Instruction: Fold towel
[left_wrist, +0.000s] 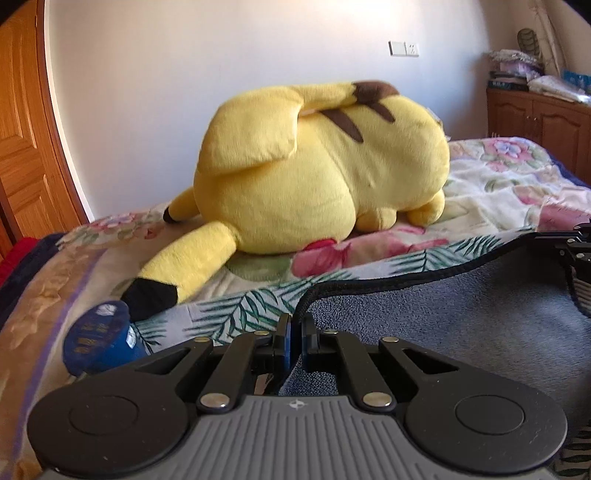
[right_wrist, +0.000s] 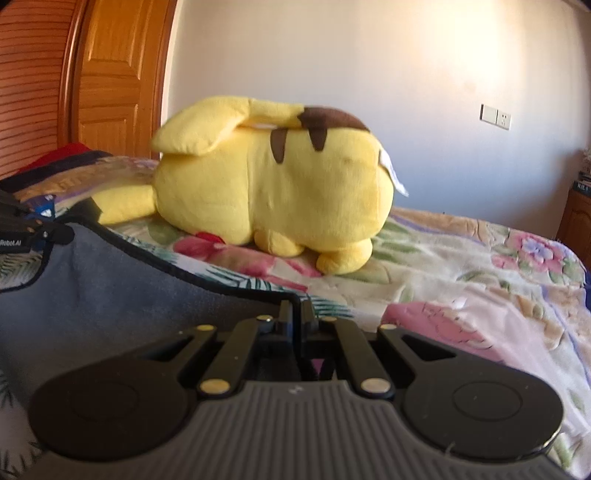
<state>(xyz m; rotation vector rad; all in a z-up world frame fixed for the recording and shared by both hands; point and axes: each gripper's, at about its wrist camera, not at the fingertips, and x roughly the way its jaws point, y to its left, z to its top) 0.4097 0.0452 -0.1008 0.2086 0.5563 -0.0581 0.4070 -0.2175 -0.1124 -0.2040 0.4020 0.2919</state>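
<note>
The towel (left_wrist: 461, 306) is grey-blue on one side, with a leaf print on the other and a black hem. My left gripper (left_wrist: 294, 325) is shut on its left corner, and the hem runs out from between the fingers. My right gripper (right_wrist: 295, 314) is shut on the towel's (right_wrist: 129, 295) right corner. Both hold the edge lifted above the bed, and the cloth sags between them. The right gripper also shows at the right edge of the left wrist view (left_wrist: 580, 254). The left gripper shows at the left edge of the right wrist view (right_wrist: 33, 229).
A large yellow plush toy (left_wrist: 317, 166) lies on the floral bedspread (left_wrist: 498, 184) just beyond the towel. A blue round container (left_wrist: 98, 338) sits at the left. A wooden door (right_wrist: 110, 74) is at the left, a wooden cabinet (left_wrist: 539, 125) at the right, and a white wall behind.
</note>
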